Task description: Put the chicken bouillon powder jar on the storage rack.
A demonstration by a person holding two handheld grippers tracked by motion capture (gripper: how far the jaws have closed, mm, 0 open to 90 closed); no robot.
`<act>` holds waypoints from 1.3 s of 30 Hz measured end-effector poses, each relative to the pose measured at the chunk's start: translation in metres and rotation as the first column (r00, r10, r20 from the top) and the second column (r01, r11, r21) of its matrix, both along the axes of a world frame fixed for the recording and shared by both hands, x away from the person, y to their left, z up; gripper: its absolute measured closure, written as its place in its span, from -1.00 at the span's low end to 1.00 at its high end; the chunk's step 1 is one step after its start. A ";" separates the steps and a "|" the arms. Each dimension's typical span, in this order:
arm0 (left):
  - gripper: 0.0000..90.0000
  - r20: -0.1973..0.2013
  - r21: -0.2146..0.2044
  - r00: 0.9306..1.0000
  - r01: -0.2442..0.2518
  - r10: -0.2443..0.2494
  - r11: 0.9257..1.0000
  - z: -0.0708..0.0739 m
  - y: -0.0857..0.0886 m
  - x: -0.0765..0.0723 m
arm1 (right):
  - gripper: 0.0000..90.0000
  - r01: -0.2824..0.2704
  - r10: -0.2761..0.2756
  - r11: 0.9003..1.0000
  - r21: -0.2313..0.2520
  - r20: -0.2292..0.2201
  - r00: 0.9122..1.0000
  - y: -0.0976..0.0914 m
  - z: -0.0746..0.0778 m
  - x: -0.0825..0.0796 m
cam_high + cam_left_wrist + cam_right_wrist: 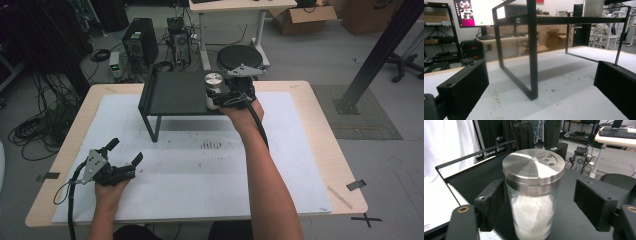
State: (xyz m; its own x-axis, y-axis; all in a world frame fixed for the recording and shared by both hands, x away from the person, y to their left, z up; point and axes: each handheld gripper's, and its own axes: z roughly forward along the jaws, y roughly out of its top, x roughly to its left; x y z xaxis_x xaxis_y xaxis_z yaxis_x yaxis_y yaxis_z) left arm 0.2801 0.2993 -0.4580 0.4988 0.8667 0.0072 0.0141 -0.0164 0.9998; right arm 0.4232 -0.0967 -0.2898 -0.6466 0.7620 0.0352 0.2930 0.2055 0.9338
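Observation:
A glass shaker with a steel lid and white grains inside stands upright on the right end of a black metal shelf. My right gripper reaches in from the near side with its jaws on either side of the shaker. In the right gripper view the shaker stands between the pads; the left pad is close against the glass and the right pad stands well off it. My left gripper rests open near the table's front left. In the left gripper view it faces the shelf's leg.
A white mat covers the wooden table, with dark specks near its middle. Behind the table are a round black stool, a computer tower and cables on the floor. A black post slants at the right.

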 end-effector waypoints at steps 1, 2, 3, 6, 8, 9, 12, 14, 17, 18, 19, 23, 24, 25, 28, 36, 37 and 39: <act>-1.00 -0.001 -0.001 1.000 0.000 0.000 1.000 0.000 0.000 0.000 | -0.46 0.001 -0.001 1.000 -0.004 0.004 1.000 -0.001 0.000 -0.001; -1.00 -0.001 -0.001 1.000 0.000 0.000 1.000 0.000 0.000 0.000 | -0.46 -0.001 0.001 1.000 -0.001 0.009 1.000 -0.002 0.000 -0.002; -0.99 -0.001 0.000 1.000 0.000 0.000 1.000 0.000 0.000 0.000 | -0.47 0.000 0.000 1.000 0.000 0.010 1.000 -0.003 0.000 -0.003; -0.99 -0.001 0.001 1.000 0.000 0.000 1.000 0.000 0.000 0.000 | -0.47 0.002 -0.002 1.000 0.000 0.010 1.000 -0.005 -0.001 -0.005; -1.00 -0.001 0.002 1.000 0.000 0.000 1.000 0.000 0.000 0.000 | -0.49 0.004 -0.004 1.000 0.002 0.014 1.000 -0.008 -0.002 -0.007; -1.00 0.000 0.001 1.000 0.000 0.000 1.000 0.000 0.000 0.000 | -0.49 0.005 -0.005 1.000 0.004 0.015 1.000 -0.009 -0.001 -0.009; -0.99 0.000 0.001 1.000 0.000 0.000 1.000 0.000 0.000 0.000 | -0.50 0.006 -0.006 1.000 0.004 0.021 1.000 -0.011 0.000 -0.012; -1.00 0.001 0.001 1.000 0.000 0.000 1.000 0.000 0.000 0.000 | -0.50 0.008 -0.009 1.000 0.003 0.028 1.000 -0.012 0.002 -0.015; -0.99 0.004 0.003 1.000 0.002 -0.002 1.000 0.000 0.000 0.000 | -0.51 0.010 -0.011 1.000 0.003 0.036 0.999 -0.013 0.004 -0.019; -1.00 0.004 0.003 1.000 0.002 -0.002 1.000 0.000 0.000 0.000 | -0.51 0.010 -0.011 1.000 0.003 0.036 0.999 -0.013 0.004 -0.019; -1.00 0.003 0.003 1.000 0.003 -0.003 1.000 0.000 0.000 0.000 | -0.52 0.012 -0.012 1.000 0.005 0.040 0.999 -0.015 0.004 -0.022; -0.99 0.000 0.003 1.000 0.003 -0.003 1.000 0.000 0.000 0.000 | -0.53 0.011 -0.011 1.000 0.010 0.047 0.999 -0.018 0.003 -0.027; -0.99 0.000 0.003 1.000 0.003 -0.003 1.000 0.000 0.000 0.000 | -0.53 0.011 -0.011 1.000 0.010 0.047 0.999 -0.018 0.003 -0.027; -1.00 -0.001 0.003 1.000 0.002 -0.002 1.000 0.000 0.000 0.000 | -0.54 0.008 -0.009 1.000 0.010 0.054 0.998 -0.020 0.003 -0.030; -0.99 -0.002 0.002 1.000 0.002 -0.002 1.000 0.000 0.000 0.000 | -0.55 0.009 -0.010 1.000 0.010 0.058 0.998 -0.024 0.002 -0.034; -1.00 -0.003 0.002 1.000 0.002 -0.002 1.000 0.000 0.000 0.000 | -0.59 0.001 -0.003 1.000 0.027 0.072 0.997 -0.032 0.000 -0.045; -0.99 -0.003 0.002 1.000 0.002 -0.002 1.000 0.000 0.000 0.000 | -0.60 -0.005 0.002 1.000 0.031 0.075 0.997 -0.034 0.000 -0.049; -1.00 -0.004 0.002 1.000 0.002 -0.002 1.000 0.000 0.000 0.000 | -0.61 -0.009 0.006 0.999 0.037 0.078 0.997 -0.035 -0.002 -0.053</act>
